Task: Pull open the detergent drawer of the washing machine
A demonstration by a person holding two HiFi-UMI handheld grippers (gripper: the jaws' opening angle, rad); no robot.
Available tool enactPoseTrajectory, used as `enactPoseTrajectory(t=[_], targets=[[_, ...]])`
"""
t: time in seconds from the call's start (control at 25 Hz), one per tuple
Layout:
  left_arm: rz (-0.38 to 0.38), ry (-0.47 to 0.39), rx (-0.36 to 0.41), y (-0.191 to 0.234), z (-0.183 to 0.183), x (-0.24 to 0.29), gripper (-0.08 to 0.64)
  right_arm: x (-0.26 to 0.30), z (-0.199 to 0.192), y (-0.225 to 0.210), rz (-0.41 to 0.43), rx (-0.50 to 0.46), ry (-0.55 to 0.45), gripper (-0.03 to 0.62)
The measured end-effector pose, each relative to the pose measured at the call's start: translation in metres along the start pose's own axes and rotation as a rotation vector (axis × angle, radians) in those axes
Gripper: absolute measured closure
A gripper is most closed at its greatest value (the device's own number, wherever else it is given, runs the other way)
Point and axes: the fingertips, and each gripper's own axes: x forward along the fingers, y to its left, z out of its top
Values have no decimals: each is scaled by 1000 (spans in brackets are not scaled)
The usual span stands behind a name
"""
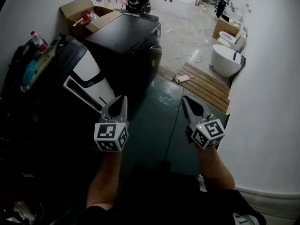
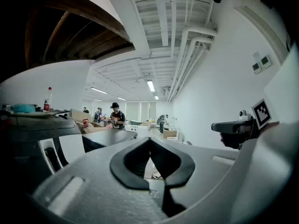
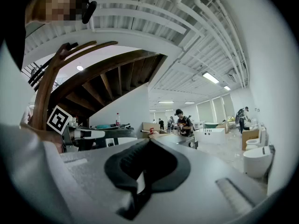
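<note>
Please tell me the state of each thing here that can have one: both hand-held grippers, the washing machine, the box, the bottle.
Left hand-held gripper: shut, empty, in the air.
Right hand-held gripper: shut, empty, in the air.
Washing machine: untouched; its drawer cannot be made out.
Cardboard box: flaps open.
Bottle: upright, red cap on.

On the washing machine (image 1: 125, 32), the detergent drawer is too dark to discern.

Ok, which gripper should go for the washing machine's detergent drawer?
Left, probably. The left gripper sits nearer the washing machine, which is ahead on the left; the right gripper is farther off to its right. Both are shut and empty.
</note>
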Motion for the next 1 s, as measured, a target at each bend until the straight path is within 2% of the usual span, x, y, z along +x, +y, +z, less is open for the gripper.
enactPoseTrajectory(t=[0.4, 0.76, 1.0], targets=[[-30, 13, 8, -27, -4, 21, 551, -9, -8, -18, 24, 66, 0, 592], [-64, 17, 17, -78, -5, 47, 551, -42, -12, -60, -8, 98, -17, 591], [-89, 43, 27, -109, -16, 68, 551, -60, -33, -90, -33, 139, 9, 591]])
